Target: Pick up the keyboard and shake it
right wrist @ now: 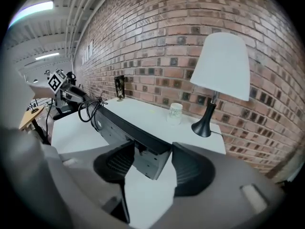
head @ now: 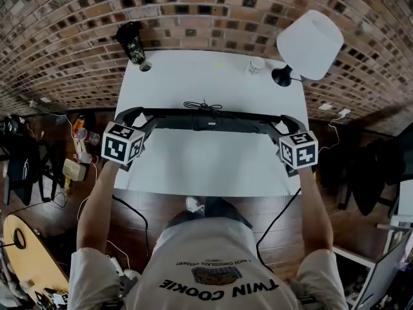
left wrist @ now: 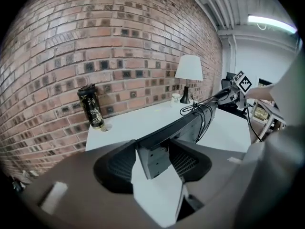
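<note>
At the far left corner of the white table (head: 193,163), a black patterned tumbler (head: 131,42) stands against the brick wall. It is well apart from the work, so it is judged to be out of the way of any swinging.

The left gripper (head: 137,123) is clenched on the left end of the keyboard (head: 213,120). In the left gripper view that end is seen wedged between the two ribbed pads, with bare tabletop visible beneath it. The keyboard is held clear of the table, above its middle, and spans from one gripper to the other. It is tipped onto its long edge, so only a narrow dark bar is presented to the head view, and its grey underside is turned toward the person. A grip at both ends is judged to suit a long, flat thing, since twisting is resisted during shaking.

Its cable (head: 202,106) is bunched in loops at the middle of the upper edge. It could flap or snag once shaking is under way.

Further right, at the back of the table, a small white cup (head: 256,65) and a lamp (head: 310,44) with a white shade are seen near the wall.

The right gripper (head: 284,126) is likewise closed on the keyboard's right end, and both pads are seen bearing on it in the right gripper view. The pick-up is judged done.
</note>
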The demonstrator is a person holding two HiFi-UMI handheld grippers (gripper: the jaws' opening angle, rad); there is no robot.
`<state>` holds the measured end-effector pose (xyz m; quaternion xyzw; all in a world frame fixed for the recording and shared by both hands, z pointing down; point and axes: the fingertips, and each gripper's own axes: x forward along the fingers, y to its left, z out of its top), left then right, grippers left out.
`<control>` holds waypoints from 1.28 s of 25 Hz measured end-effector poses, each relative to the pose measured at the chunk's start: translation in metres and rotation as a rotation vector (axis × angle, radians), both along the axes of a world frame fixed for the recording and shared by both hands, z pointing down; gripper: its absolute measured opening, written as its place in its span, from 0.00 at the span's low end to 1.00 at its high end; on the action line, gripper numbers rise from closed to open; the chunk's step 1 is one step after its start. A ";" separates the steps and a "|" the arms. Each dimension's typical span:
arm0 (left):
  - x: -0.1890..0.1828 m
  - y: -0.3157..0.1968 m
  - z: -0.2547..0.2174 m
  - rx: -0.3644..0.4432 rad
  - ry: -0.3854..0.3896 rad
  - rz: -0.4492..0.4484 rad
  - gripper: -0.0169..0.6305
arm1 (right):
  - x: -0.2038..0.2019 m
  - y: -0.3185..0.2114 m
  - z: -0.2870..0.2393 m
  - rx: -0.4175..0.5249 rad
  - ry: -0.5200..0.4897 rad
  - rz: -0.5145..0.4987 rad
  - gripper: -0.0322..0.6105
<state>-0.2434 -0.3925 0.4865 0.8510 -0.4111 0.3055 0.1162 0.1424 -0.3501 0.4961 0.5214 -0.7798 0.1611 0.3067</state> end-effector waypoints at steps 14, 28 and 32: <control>-0.004 0.037 0.007 0.094 -0.343 0.226 0.36 | -0.004 0.044 0.011 0.107 0.463 -0.210 0.43; -0.013 0.087 0.029 0.126 -0.568 0.328 0.24 | 0.001 0.091 0.030 0.153 0.743 -0.354 0.24; -0.017 0.102 0.041 0.141 -0.627 0.310 0.24 | -0.001 0.102 0.042 0.184 0.813 -0.363 0.23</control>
